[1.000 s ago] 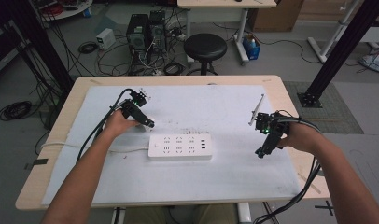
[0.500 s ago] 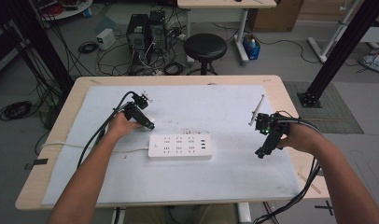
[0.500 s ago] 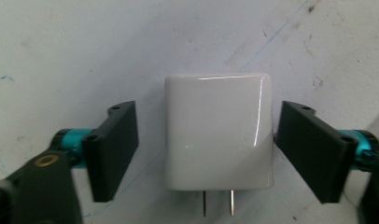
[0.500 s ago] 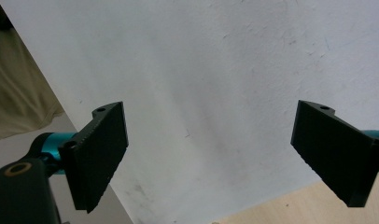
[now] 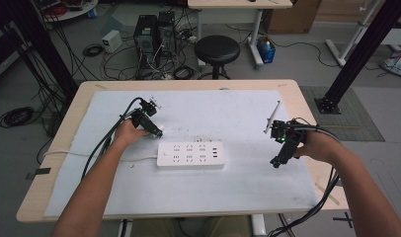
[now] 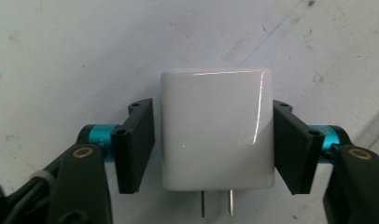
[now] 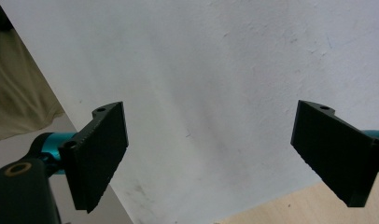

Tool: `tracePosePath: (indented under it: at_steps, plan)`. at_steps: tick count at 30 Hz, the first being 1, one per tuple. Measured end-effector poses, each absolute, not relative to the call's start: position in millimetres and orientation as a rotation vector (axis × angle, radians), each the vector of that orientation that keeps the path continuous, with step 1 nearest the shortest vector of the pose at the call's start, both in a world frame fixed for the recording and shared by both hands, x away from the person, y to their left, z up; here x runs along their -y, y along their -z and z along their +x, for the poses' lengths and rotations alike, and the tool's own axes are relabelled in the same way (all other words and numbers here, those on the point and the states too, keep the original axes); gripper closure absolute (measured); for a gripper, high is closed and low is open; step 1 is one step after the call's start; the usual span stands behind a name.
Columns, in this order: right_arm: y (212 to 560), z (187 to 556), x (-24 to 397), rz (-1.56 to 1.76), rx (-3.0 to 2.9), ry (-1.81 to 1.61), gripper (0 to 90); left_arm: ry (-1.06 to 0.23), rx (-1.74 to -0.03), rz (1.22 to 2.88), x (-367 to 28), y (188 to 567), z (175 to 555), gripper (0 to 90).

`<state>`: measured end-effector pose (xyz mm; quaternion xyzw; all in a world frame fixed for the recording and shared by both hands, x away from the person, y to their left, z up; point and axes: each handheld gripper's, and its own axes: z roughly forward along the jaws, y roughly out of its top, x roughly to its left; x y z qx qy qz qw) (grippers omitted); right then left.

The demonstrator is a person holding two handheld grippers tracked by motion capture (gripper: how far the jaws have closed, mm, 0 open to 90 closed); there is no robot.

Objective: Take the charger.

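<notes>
**Left tongs closing around a white charger plug; right tongs held wide apart**

A person sits at a table covered with a white mat (image 5: 228,182), a pair of two-jaw tongs in each hand.

In the left gripper view, the left gripper (image 6: 214,147) has a glossy white charger plug (image 6: 217,128) between its two black jaws. The jaws have just been closing. The right-hand pad sits against the plug's side; the left-hand pad stands just beside it, with a thin gap that may or may not be closed. The plug's two metal prongs point back toward the tongs' body. From the high view, the left gripper (image 5: 156,132) is just behind the left end of a white power strip (image 5: 191,154).

The right gripper (image 7: 208,154) has its jaws wide apart with nothing between them, above the mat's edge. From the high view, the right gripper (image 5: 276,163) is well to the right of the power strip.
</notes>
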<state>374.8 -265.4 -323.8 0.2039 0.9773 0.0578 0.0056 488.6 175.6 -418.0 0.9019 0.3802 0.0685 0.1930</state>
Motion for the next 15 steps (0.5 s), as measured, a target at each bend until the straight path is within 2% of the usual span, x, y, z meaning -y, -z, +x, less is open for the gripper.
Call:
tracePosePath:
  at_steps: [2, 8, 15]
  plan:
    - [324, 375, 266, 0.641, -3.058, -0.185, 10.4, -0.207, -1.053, 2.541, -175, 417, 488, 42.3]
    - [323, 374, 266, 0.643, -3.056, -0.184, 10.3, -0.226, -1.035, 2.549, -176, 415, 486, 42.5]
    - [322, 374, 268, 0.636, -3.051, -0.197, 10.4, -0.271, -1.016, 2.482, -183, 392, 479, 42.5]
